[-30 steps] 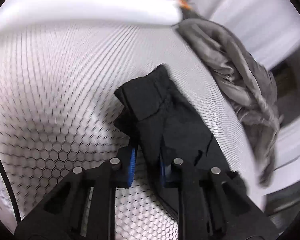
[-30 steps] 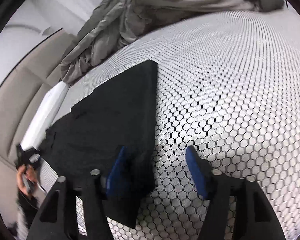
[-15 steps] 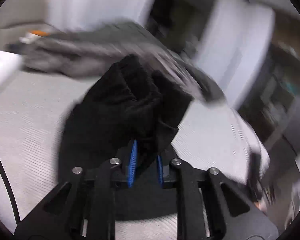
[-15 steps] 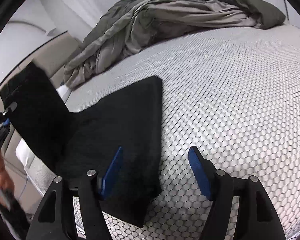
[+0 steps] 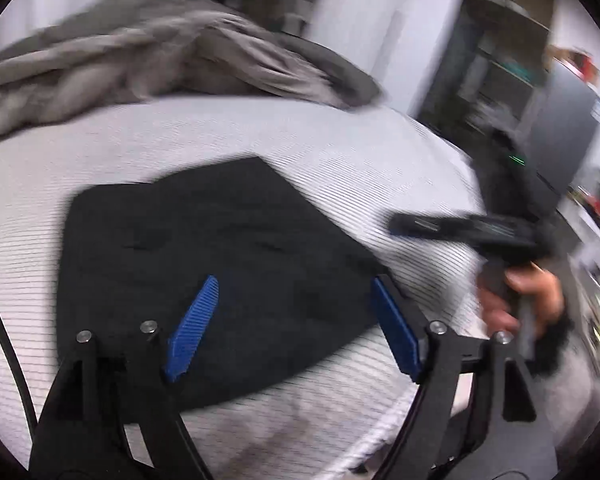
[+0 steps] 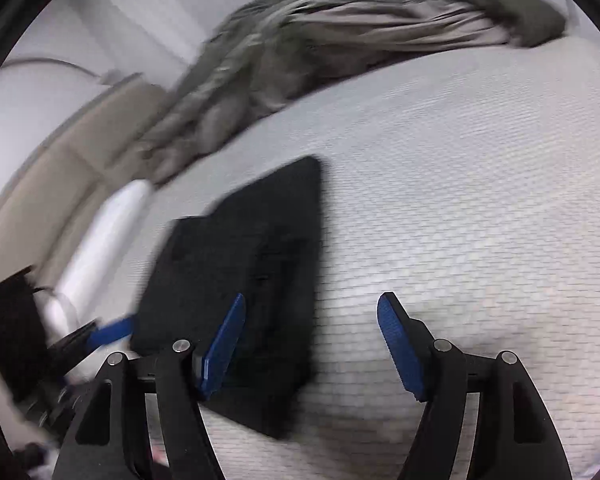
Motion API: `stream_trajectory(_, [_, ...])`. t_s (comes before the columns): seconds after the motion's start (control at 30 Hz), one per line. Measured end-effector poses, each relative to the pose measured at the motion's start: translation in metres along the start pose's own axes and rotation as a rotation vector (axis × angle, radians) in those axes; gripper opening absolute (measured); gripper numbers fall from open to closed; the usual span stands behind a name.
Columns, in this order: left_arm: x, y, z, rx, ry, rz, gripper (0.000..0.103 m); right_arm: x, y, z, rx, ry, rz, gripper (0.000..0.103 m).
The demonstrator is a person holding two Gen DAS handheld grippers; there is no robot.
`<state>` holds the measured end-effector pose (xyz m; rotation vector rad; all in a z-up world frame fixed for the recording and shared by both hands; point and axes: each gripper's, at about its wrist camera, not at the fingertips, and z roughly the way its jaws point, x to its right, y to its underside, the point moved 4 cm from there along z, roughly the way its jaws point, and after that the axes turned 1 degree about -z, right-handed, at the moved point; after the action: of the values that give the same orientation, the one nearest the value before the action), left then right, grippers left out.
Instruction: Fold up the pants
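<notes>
The black pants point(image 5: 220, 264) lie folded into a flat packet on the white honeycomb mattress point(image 5: 340, 148). My left gripper point(image 5: 296, 320) is open and empty just above the packet's near edge. In the right wrist view the folded pants point(image 6: 244, 280) lie left of centre. My right gripper point(image 6: 312, 340) is open and empty, its left finger over the packet's right edge. The right gripper also shows in the left wrist view point(image 5: 460, 226), held by a hand at the right.
A crumpled grey duvet point(image 5: 160, 60) is heaped along the far side of the bed, also in the right wrist view point(image 6: 340, 40). A white pillow point(image 6: 100, 240) and a beige headboard point(image 6: 48, 184) lie left. Dark shelving point(image 5: 520, 92) stands beyond the bed's right edge.
My left gripper carried the pants' end over, laid it on the packet and opened. The right gripper stayed open and drew back slightly.
</notes>
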<state>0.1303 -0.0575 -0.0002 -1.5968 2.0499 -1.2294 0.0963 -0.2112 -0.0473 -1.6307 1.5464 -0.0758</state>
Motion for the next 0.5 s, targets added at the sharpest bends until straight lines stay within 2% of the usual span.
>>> stream_trajectory(0.03, [-0.022, -0.002, 0.001, 0.009, -0.095, -0.032, 0.076, -0.008, 0.0, 0.003, -0.01, -0.068, 0.01, 0.07])
stream_trajectory(0.1, [-0.053, -0.001, 0.007, 0.001, -0.215, -0.083, 0.076, -0.027, -0.002, 0.017, -0.044, -0.183, 0.024, 0.07])
stream_trajectory(0.13, [-0.069, 0.004, 0.003, -0.012, -0.247, -0.109, 0.076, -0.032, -0.001, 0.022, -0.056, -0.215, 0.026, 0.07])
stream_trajectory(0.17, [-0.084, 0.009, 0.004, -0.034, -0.264, -0.146, 0.076, -0.04, -0.001, 0.031, -0.08, -0.255, 0.029, 0.07])
stream_trajectory(0.2, [-0.094, 0.013, 0.008, -0.046, -0.268, -0.166, 0.076, -0.043, -0.001, 0.036, -0.093, -0.26, 0.03, 0.07])
stream_trajectory(0.27, [-0.111, 0.02, 0.011, -0.068, -0.286, -0.197, 0.076, -0.045, 0.0, 0.049, -0.121, -0.198, 0.023, 0.07])
stream_trajectory(0.33, [-0.118, 0.025, 0.016, -0.077, -0.311, -0.187, 0.076, -0.043, 0.0, 0.06, -0.141, -0.144, 0.034, 0.069])
stream_trajectory(0.43, [-0.127, 0.036, 0.008, -0.084, -0.321, -0.167, 0.076, -0.047, -0.004, 0.059, -0.119, -0.18, 0.057, 0.068])
stream_trajectory(0.5, [-0.129, 0.039, 0.008, -0.088, -0.318, -0.162, 0.076, -0.054, -0.009, 0.05, -0.09, -0.245, 0.054, 0.068])
